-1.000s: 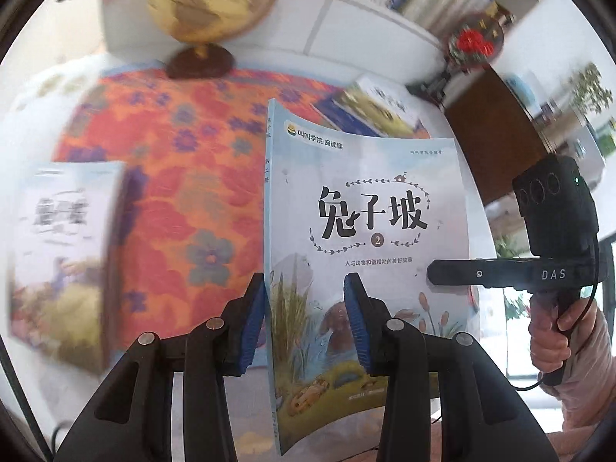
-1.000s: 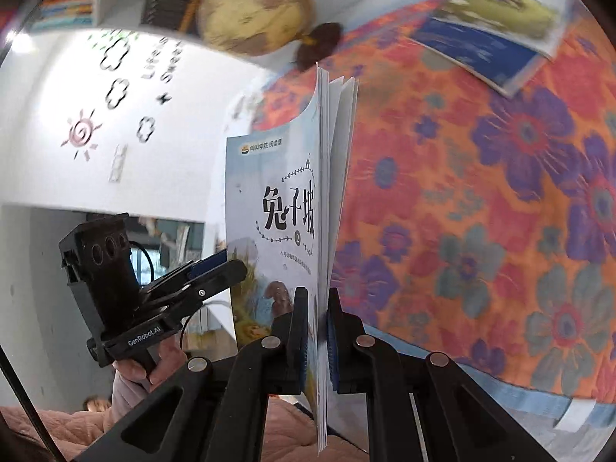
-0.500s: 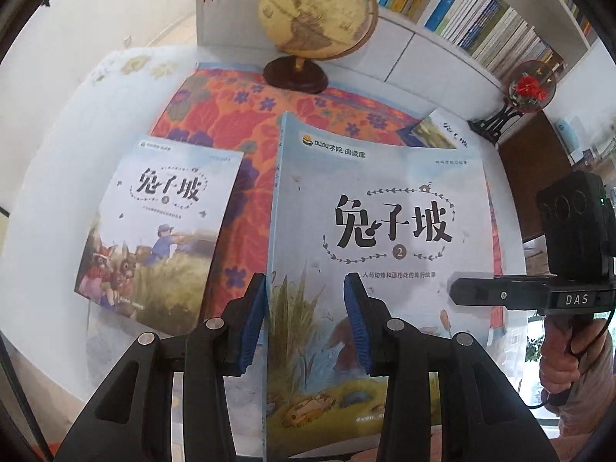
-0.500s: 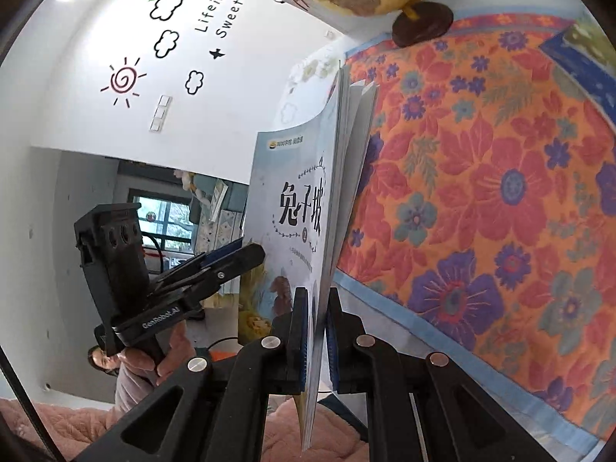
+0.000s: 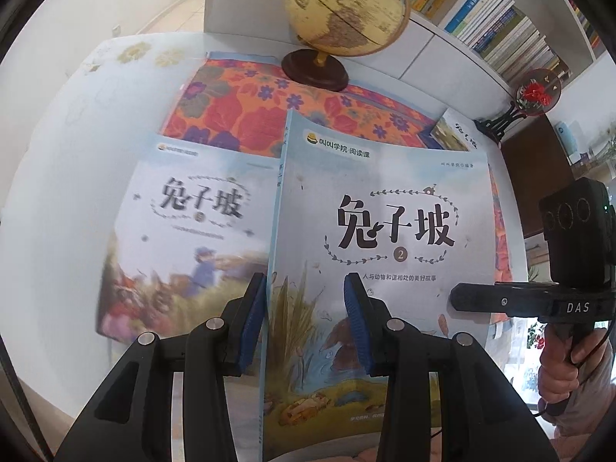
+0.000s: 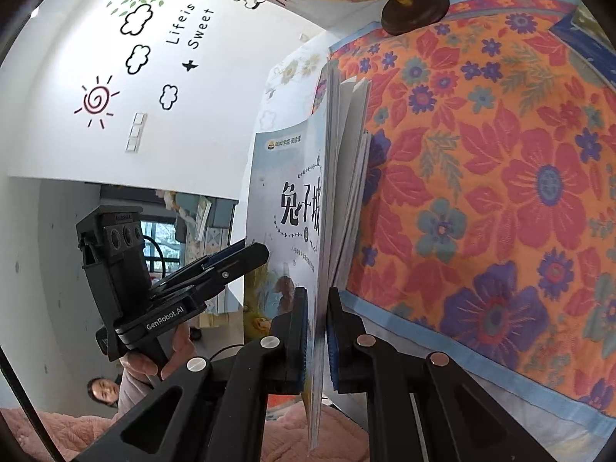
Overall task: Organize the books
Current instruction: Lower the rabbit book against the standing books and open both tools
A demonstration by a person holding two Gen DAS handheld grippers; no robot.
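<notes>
A pale blue picture book marked 2 point(image 5: 385, 211) hangs upright over the table, its pages fanning a little. My right gripper point(image 6: 317, 296) is shut on the lower part of its page edge point(image 6: 288, 192); in the left wrist view that gripper point(image 5: 462, 300) reaches in across the cover's right edge. My left gripper point(image 5: 304, 285) stands partly open in front of the cover near the spine, with nothing pinched, and shows at the spine side point(image 6: 254, 254) in the right wrist view. A matching book point(image 5: 192, 231) lies flat on the white table, left of the held book's spine.
A floral orange cloth point(image 6: 500, 192) covers the table's middle. A globe point(image 5: 346, 7) stands at the back edge. More books point(image 5: 458, 134) lie far right, next to a red ornament on a stand point(image 5: 537, 90). A full bookshelf point(image 5: 500, 30) runs behind. A person's hand point(image 5: 558, 362) holds the right gripper.
Both grippers have carried the held book leftwards across the table. The flat book, earlier off to the left, now lies right beside the held book's spine.
</notes>
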